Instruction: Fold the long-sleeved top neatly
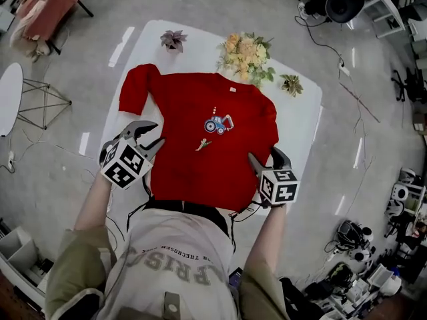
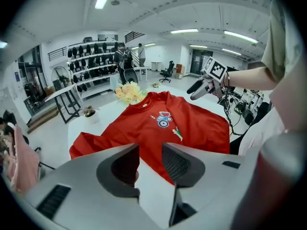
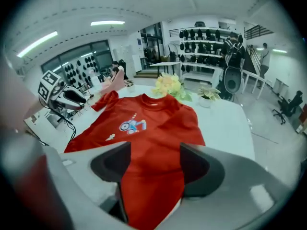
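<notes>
Red long-sleeved top (image 1: 200,135) lies spread face up on the white table (image 1: 297,122), collar towards the far edge and hem at the near edge by the person's torso (image 1: 177,259). One sleeve (image 1: 133,89) lies out over the table at the picture's left. On the opposite side the sleeve seems turned in over the body, though the creases there are hard to read.

Three plants stand along the far edge, apart from the cloth or just beside it. A small white pot (image 2: 89,116) holds a purplish-leaved plant (image 1: 173,40). The yellow and peach bouquet (image 1: 245,55) sits just behind the collar, and its vessel is hidden by the blooms. A second small pot (image 3: 209,101) holds a green plant (image 1: 291,83).

The left gripper (image 1: 155,135) hovers over bare table just beside the top's side edge. Its jaws stand a little apart, with only white tabletop showing in the gap. The right gripper (image 1: 263,153) hangs at the hem corner on the other side, jaws wide apart. Red cloth shows in the gap, but the pads do not press on it.

The table's near edge is covered by the person. The chest print (image 1: 218,124) reads only as a small blue vehicle.
</notes>
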A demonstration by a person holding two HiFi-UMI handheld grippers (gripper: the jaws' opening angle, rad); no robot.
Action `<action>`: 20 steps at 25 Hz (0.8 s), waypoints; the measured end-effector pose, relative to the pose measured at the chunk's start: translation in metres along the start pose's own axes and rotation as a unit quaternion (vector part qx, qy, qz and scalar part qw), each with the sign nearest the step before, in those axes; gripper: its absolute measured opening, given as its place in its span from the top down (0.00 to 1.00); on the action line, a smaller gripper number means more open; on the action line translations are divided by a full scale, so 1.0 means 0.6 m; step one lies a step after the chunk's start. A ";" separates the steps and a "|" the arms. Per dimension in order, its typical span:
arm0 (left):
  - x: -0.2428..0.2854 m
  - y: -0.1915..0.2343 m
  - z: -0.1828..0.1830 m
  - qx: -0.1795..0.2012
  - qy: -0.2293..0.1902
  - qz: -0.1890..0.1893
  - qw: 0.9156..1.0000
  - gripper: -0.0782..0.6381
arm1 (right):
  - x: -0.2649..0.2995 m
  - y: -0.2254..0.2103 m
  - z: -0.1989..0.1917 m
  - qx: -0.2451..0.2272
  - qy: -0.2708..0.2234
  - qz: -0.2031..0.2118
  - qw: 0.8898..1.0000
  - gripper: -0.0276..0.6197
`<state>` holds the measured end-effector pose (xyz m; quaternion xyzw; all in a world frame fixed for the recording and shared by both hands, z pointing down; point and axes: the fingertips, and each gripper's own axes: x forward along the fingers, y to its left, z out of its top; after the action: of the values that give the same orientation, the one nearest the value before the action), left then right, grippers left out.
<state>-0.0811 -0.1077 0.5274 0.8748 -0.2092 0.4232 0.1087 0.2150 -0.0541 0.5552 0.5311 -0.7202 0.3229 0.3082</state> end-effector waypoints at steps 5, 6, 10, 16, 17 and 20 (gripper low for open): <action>-0.067 -0.022 -0.054 -0.021 -0.008 0.039 0.999 0.67 | -0.033 0.106 -0.008 -0.042 -0.028 0.031 0.998 0.48; -0.079 -0.028 -0.068 -0.024 -0.005 0.050 0.998 0.67 | -0.039 0.123 -0.011 -0.053 -0.030 0.037 0.997 0.48; -0.130 -0.070 -0.118 -0.051 -0.002 0.087 0.995 0.67 | -0.062 0.181 -0.031 -0.094 -0.035 0.065 0.993 0.48; -0.198 -0.141 -0.196 -0.089 0.010 0.154 0.984 0.67 | -0.075 0.277 -0.054 -0.147 -0.061 0.126 0.979 0.48; -0.208 -0.149 -0.205 -0.089 0.013 0.165 0.982 0.67 | -0.078 0.294 -0.055 -0.158 -0.065 0.135 0.976 0.48; -0.232 -0.162 -0.209 -0.081 0.014 0.193 0.978 0.67 | -0.093 0.333 -0.055 -0.186 -0.076 0.153 0.968 0.48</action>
<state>-0.2007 0.0629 0.4944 0.8002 -0.4059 0.4303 0.0986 0.0395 0.0489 0.5034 0.3706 -0.8618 0.1854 0.2925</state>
